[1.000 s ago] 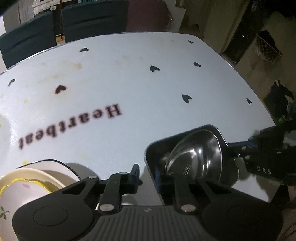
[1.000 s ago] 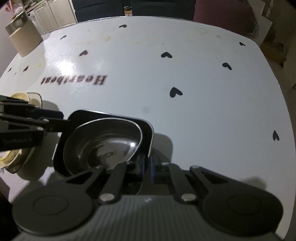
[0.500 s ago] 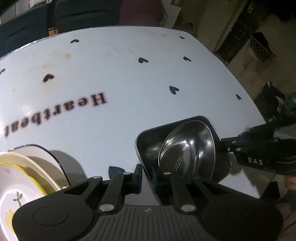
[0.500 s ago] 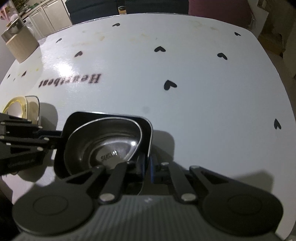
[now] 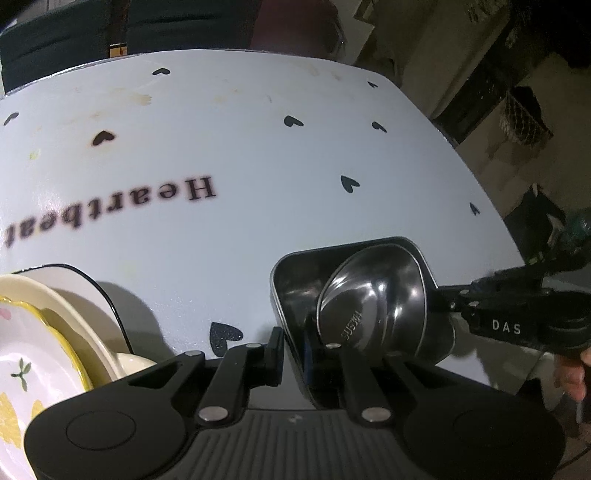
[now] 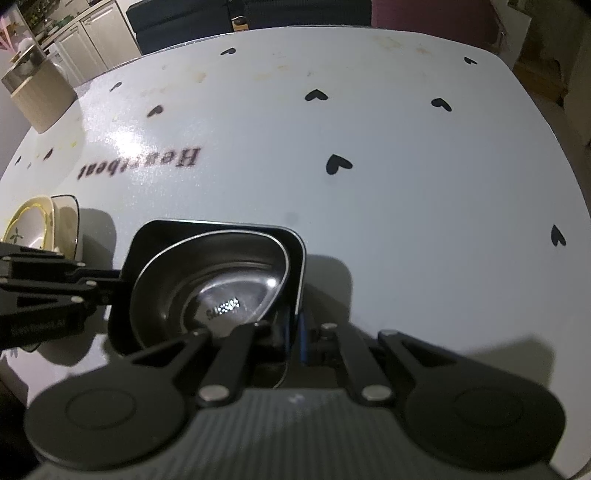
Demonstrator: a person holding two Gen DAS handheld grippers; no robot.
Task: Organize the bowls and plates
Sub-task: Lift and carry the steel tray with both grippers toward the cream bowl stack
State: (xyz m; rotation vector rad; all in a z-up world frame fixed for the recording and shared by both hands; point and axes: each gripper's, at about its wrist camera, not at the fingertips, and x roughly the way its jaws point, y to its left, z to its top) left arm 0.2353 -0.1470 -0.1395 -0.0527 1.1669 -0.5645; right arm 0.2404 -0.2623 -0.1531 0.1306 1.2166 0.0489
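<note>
My left gripper (image 5: 291, 349) and right gripper (image 6: 293, 332) each clamp opposite rims of the black tray (image 6: 155, 236), stiff but slick, steel bowl (image 6: 221, 280) loose inside.

We looked out over a white tablecloth (image 6: 388, 192) printed with small black hearts and the word "Heartbeat" (image 5: 122, 206), which ran upside down to us. Faint brownish stains (image 5: 142, 99) marked the cloth near its far edge. Beyond that edge stood dark chairs (image 5: 62, 40) and a maroon one (image 6: 432, 13). At the cloth's far left corner sat a beige canister (image 6: 38, 92), with pale kitchen cabinets (image 6: 88, 37) behind it.
</note>
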